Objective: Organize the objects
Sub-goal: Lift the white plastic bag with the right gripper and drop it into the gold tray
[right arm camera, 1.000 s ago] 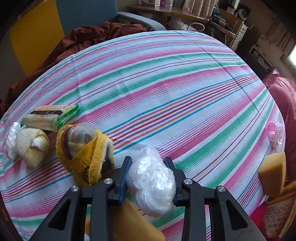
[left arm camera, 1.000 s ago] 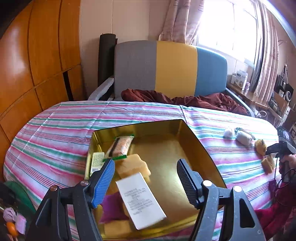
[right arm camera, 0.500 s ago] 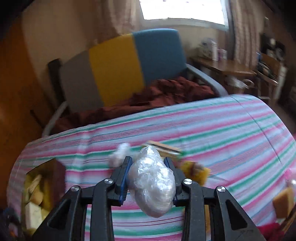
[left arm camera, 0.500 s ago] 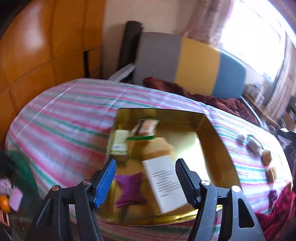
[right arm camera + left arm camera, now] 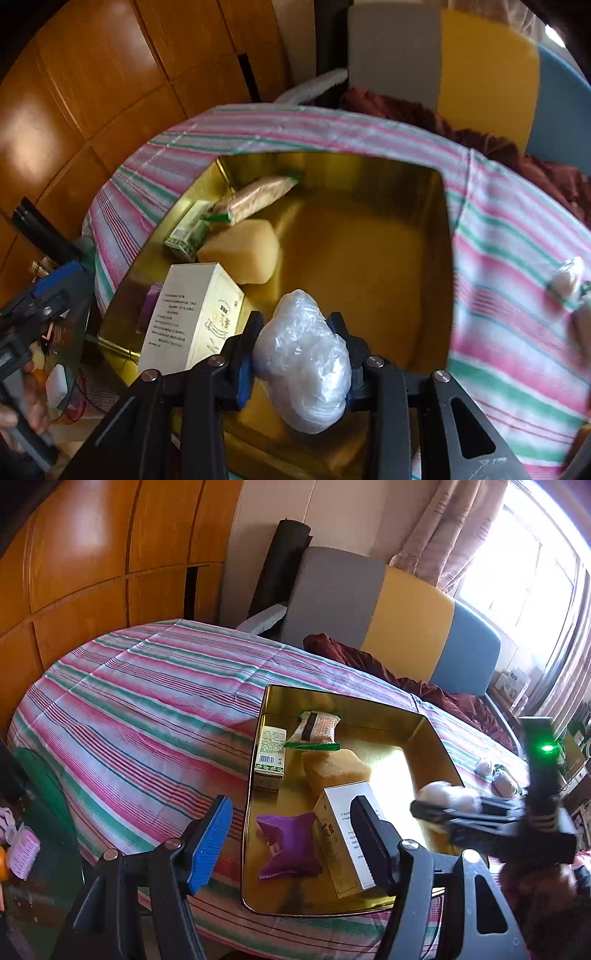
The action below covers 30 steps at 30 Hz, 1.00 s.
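On striped tablecloth (image 5: 140, 709): gold tin (image 5: 428, 734); right hand-held gripper (image 5: 297, 354) clamps plastic-wrapped, maybe cotton, bundle (image 5: 303, 362); left (image 5: 288, 834) apart.

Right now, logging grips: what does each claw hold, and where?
Right claw: plastic-wrapped bundle, pinched across its middle. Left claw: open, holding nothing.

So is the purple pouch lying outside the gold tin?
No, the purple pouch lies inside the gold tin, beside the white box.
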Motion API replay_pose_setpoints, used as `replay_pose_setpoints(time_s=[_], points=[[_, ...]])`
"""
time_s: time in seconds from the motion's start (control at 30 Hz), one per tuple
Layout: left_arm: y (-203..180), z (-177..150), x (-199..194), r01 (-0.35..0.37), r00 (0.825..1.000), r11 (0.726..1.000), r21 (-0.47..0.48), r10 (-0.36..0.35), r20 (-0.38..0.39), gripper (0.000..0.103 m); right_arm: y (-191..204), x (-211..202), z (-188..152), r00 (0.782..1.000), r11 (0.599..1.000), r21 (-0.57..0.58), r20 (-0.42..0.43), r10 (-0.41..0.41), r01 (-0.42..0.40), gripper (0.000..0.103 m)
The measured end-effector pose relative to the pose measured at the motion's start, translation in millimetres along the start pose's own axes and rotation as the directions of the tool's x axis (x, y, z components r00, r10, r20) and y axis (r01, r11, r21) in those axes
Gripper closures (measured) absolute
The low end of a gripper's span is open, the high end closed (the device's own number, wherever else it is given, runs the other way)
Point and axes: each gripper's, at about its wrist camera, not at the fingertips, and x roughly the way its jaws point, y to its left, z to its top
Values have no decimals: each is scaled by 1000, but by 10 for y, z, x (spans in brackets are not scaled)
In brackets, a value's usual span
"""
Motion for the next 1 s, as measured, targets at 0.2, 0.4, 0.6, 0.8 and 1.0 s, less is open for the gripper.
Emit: replay_pose_setpoints(time_s=[0.2, 0.4, 0.6, 0.8, 1.0], points=[[59, -37, 84, -5, 1000, 1000, -14, 5, -19, 36, 214, 225, -50, 996, 997, -25, -48, 76, -77, 52], [65, -41, 70, -19, 1000, 1000, -14, 19, -7, 36, 206, 216, -119, 993, 994, 1, -41, 114, -114, 34], [-30, -56, 55, -8, 1000, 1000, 20, 8, 5, 36, 90, -61, -208, 996, 995, 30, 19, 91, -91, 22], [-202, -75, -4, -6, 1000, 998, 70, 4, 21, 36, 1, -427, -296, 996, 999, 27, 86, 23, -25, 9], [-473, -106, -92, -3, 999, 988, 156, -4, 46, 36, -209, -789, -368, 988, 998, 46, 150, -38, 32, 5]])
